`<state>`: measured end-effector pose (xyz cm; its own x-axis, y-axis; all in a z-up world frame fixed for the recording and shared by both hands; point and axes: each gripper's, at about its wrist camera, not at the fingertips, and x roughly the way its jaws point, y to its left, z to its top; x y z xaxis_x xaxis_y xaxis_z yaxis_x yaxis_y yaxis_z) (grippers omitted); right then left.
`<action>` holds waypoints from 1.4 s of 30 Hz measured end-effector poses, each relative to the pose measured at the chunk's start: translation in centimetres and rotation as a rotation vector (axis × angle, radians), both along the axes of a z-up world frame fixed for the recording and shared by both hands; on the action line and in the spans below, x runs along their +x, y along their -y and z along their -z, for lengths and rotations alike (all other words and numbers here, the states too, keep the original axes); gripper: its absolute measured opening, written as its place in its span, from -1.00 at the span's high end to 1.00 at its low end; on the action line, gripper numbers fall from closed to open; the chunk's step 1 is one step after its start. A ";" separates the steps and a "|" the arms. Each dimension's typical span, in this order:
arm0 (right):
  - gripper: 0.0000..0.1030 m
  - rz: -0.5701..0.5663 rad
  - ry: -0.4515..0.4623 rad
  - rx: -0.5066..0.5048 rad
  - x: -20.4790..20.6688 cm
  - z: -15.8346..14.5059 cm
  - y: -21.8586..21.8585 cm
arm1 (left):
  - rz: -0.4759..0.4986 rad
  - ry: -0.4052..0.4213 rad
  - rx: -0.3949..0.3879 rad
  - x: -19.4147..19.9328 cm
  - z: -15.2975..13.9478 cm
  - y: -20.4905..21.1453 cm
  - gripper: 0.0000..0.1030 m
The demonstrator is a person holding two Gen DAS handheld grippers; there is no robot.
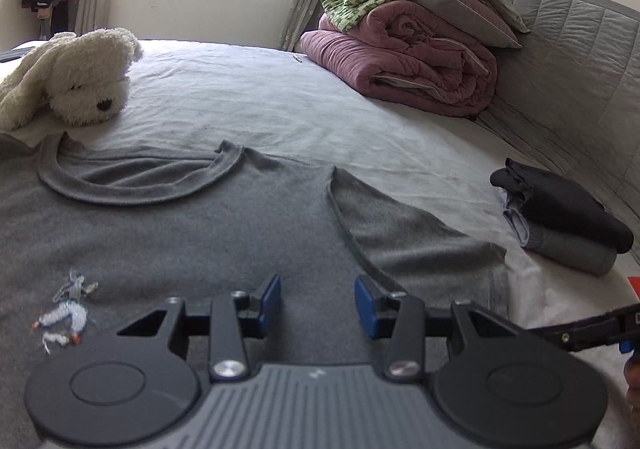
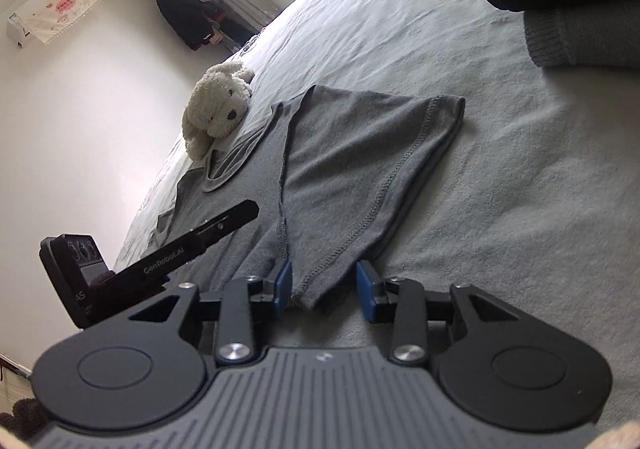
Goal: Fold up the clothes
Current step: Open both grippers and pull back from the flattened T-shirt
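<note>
A grey T-shirt point(image 1: 200, 225) lies flat on the bed, collar toward the far side, with a small embroidered figure point(image 1: 66, 315) on its chest. My left gripper point(image 1: 316, 299) hovers open just over the shirt near the right armpit seam. In the right wrist view the shirt's right sleeve point(image 2: 360, 169) spreads out ahead, and its lower corner lies between the blue pads of my right gripper point(image 2: 323, 283), which stands open around it. The left gripper's body point(image 2: 152, 269) shows at the left of that view.
A white plush dog point(image 1: 76, 77) rests by the shirt's collar. Folded dark and grey clothes point(image 1: 568, 217) are stacked at the right on the light bedsheet point(image 1: 280, 105). Rolled pink and green quilts point(image 1: 408, 45) sit against the grey padded headboard point(image 1: 572, 61). A window and curtains are behind.
</note>
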<state>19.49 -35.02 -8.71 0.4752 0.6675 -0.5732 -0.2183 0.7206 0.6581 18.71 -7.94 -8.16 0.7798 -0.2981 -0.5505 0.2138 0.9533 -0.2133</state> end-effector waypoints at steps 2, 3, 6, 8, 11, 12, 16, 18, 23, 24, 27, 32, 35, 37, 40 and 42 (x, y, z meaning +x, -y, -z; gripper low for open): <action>0.95 0.025 0.010 -0.026 -0.1 -0.3 -0.3 | -0.002 0.006 0.029 -0.8 -0.2 0.5 0.18; 0.95 0.057 0.030 -0.061 -0.4 -0.8 -0.3 | 0.001 0.007 0.036 -1.0 -0.4 0.7 0.18; 1.00 0.138 0.074 -0.190 -0.8 -1.7 -0.4 | 0.041 -0.005 0.043 -2.0 -0.7 1.3 0.17; 1.00 0.147 0.059 -0.190 -0.3 -0.6 0.0 | 0.074 -0.005 0.086 -2.7 -0.3 2.0 0.08; 1.00 0.181 0.019 -0.117 -0.1 0.1 0.7 | 0.078 0.009 0.138 -3.6 -0.3 2.6 0.08; 0.94 0.190 0.001 -0.091 -0.2 0.2 0.9 | 0.080 0.000 0.131 -3.8 -0.6 2.5 0.08; 0.44 0.208 -0.070 -0.025 -2.0 -0.6 1.7 | 0.096 -0.035 0.097 -5.9 -1.4 1.9 0.07; 0.27 0.205 -0.098 -0.013 -3.0 -1.1 1.5 | 0.098 -0.055 0.091 -7.2 -1.3 1.3 0.07; 0.27 0.164 -0.150 -0.101 -5.5 -2.2 -0.3 | 0.104 -0.089 0.089 -11.4 -1.5 -1.1 0.05; 0.27 0.155 -0.164 -0.120 -6.1 -2.4 -0.7 | 0.104 -0.096 0.089 -12.3 -1.4 -1.8 0.05; 0.27 0.139 -0.198 -0.164 -8.1 -2.8 -1.5 | 0.100 -0.108 0.091 -14.8 -1.6 -3.9 0.05; 0.27 0.114 -0.257 -0.191 -11.3 -2.7 -2.2 | 0.082 -0.149 0.095 -17.9 -2.1 -8.0 0.05; 0.27 0.110 -0.291 -0.199 -13.2 -2.6 -2.5 | 0.066 -0.168 0.110 -19.6 -2.5 -10.5 0.05; 0.27 0.102 -0.307 -0.212 -14.5 -2.7 -2.8 | 0.034 -0.191 0.127 -20.7 -2.6 -12.3 0.00; 0.27 0.105 -0.318 -0.211 -16.4 -2.6 -2.9 | -0.017 -0.209 0.113 -22.6 -2.5 -15.5 0.00; 0.27 0.116 -0.324 -0.198 -17.7 -2.4 -2.8 | -0.057 -0.218 0.098 -23.9 -2.6 -17.9 0.00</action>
<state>1.75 -32.18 -6.30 0.3140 0.4820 -0.8180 0.0683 0.8479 0.5258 -5.22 9.95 -5.54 0.6535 -0.1940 -0.7316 0.1184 0.9809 -0.1543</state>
